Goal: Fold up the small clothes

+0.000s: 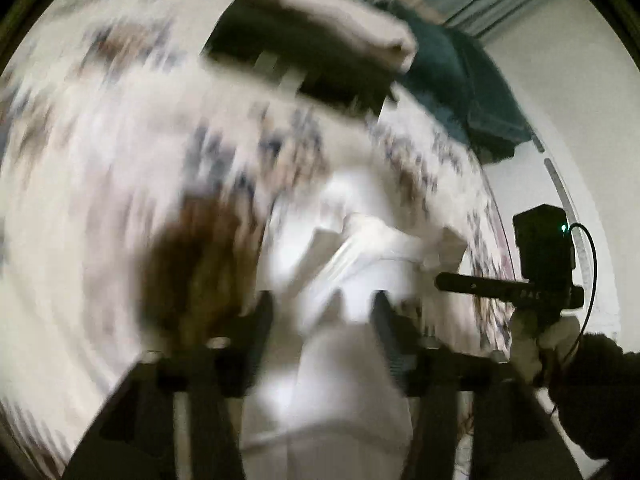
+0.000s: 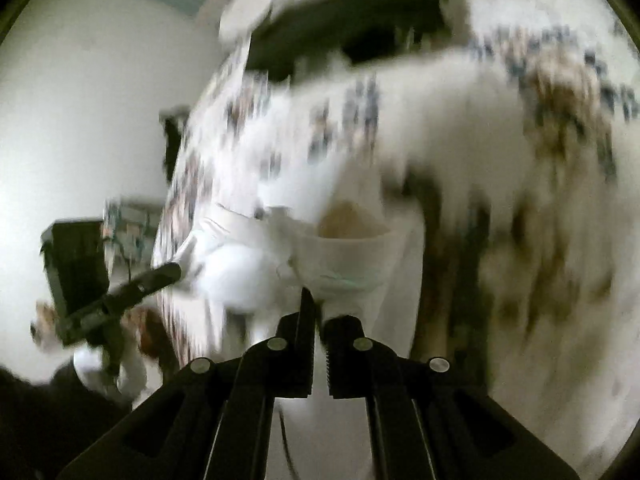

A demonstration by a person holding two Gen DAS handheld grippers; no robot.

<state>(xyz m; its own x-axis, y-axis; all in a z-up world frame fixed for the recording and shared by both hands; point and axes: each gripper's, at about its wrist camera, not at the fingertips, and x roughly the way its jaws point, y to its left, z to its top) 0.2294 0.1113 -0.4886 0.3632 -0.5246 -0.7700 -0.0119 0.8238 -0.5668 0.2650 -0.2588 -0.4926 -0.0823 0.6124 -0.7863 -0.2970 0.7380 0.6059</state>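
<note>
on a bed spread with one floral-printed sheet, blurred by motion, against a plain white wall: one white garment lying crumpled near the middle, one dark teal cloth heaped at the far edge, one dark slab with a pale cloth on top. two grippers: the left gripper has its fingers spread around white fabric, and the right gripper has its fingers pressed nearly together on the white garment's edge.
</note>
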